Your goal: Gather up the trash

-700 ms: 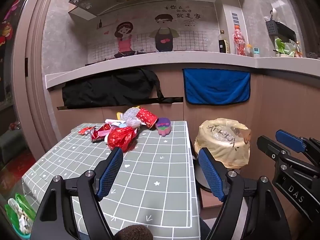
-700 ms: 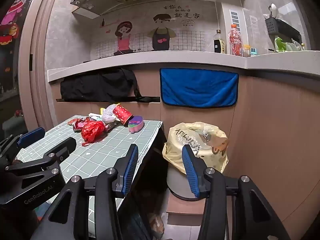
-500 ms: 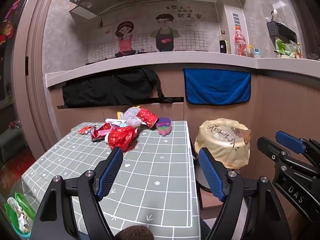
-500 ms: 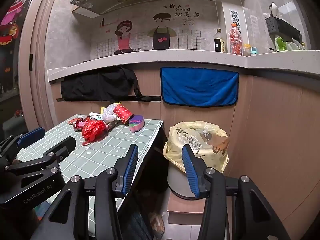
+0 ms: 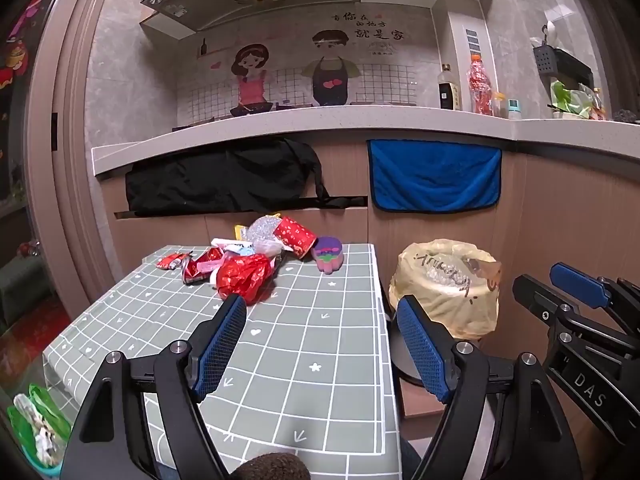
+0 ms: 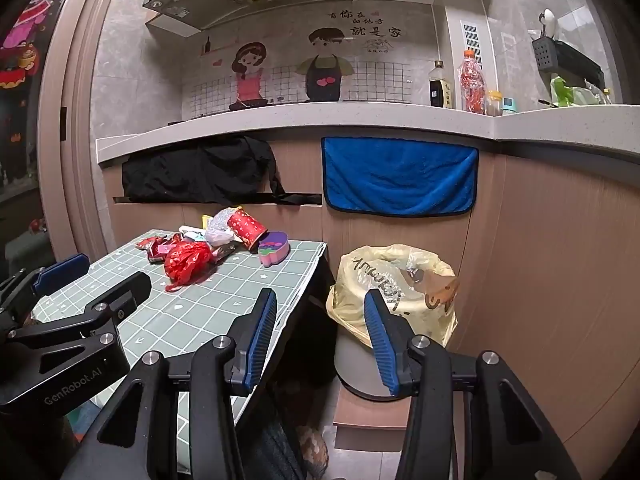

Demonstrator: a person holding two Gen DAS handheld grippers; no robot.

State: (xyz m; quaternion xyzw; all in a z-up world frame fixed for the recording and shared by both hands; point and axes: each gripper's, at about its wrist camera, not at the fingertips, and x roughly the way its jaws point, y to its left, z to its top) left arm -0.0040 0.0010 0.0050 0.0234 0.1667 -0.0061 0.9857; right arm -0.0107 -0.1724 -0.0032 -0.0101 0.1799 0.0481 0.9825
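Both claws, the left claw [image 5: 320,344] and the right claw [image 6: 320,336], hang spread and empty short of the wrappers [image 5: 244,276] heaped at the surface's [image 5: 320,344] far end, so reach forward for the red one, probably crinkly plastic, and carry it to the bin [image 6: 394,292] alongside.

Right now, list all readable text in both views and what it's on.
"DAS": on the body of the right gripper, seen in the left wrist view.
"GenRobot.AI": on the body of the left gripper, seen in the right wrist view.
"有你在的地方 就是家": wall sticker above the cartoon couple.
Black handwriting on the yellow trash bag: not legible.
Labels on the counter bottles: too small to read.
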